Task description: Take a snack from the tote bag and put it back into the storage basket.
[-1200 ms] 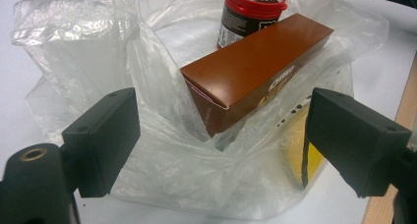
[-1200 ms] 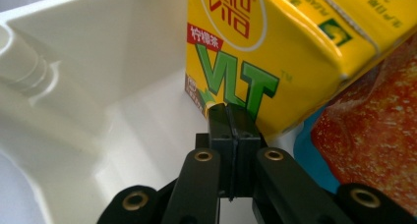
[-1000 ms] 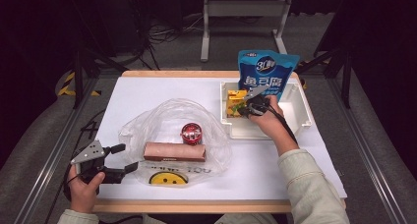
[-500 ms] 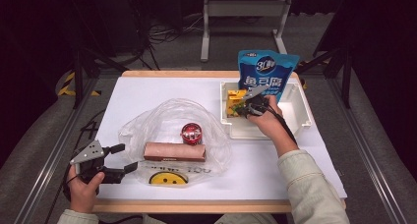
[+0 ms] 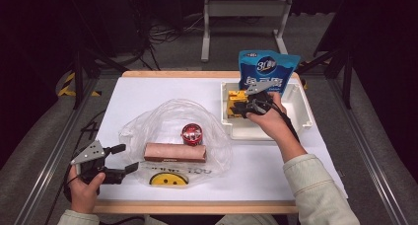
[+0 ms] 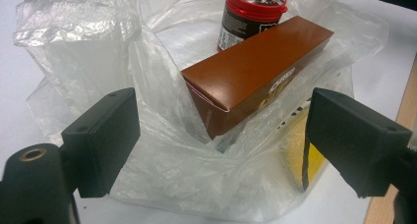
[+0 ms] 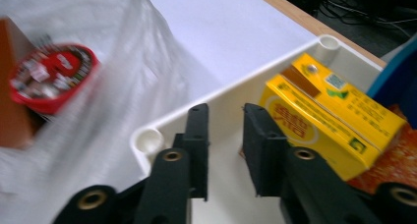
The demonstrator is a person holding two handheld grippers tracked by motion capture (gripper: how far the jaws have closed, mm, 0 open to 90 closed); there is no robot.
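Observation:
A clear plastic bag (image 5: 162,119) lies on the white table, holding a brown box (image 5: 175,152) and a red-lidded jar (image 5: 192,133). My left gripper (image 5: 127,157) stands open at the bag's near left edge. In the left gripper view its jaws (image 6: 223,101) flank the bag mouth (image 6: 74,37), with the box (image 6: 255,71) and jar (image 6: 251,13) beyond. My right gripper (image 5: 236,108) hovers over the white tray (image 5: 296,121), beside a yellow carton (image 5: 236,96). Its jaws (image 7: 225,111) have just been opening; the narrow gap is empty, and the carton (image 7: 324,116) lies to their right.
A blue snack bag (image 5: 268,69) stands upright at the tray's back. The tray's corner rim (image 7: 147,135) is just below the right jaws. A yellow smiley print (image 5: 169,179) shows on the plastic bag near the table's wooden front edge.
My right hand has lifted slightly over the tray and its jaws have parted a little. The left hand and the bag's contents have stayed put.

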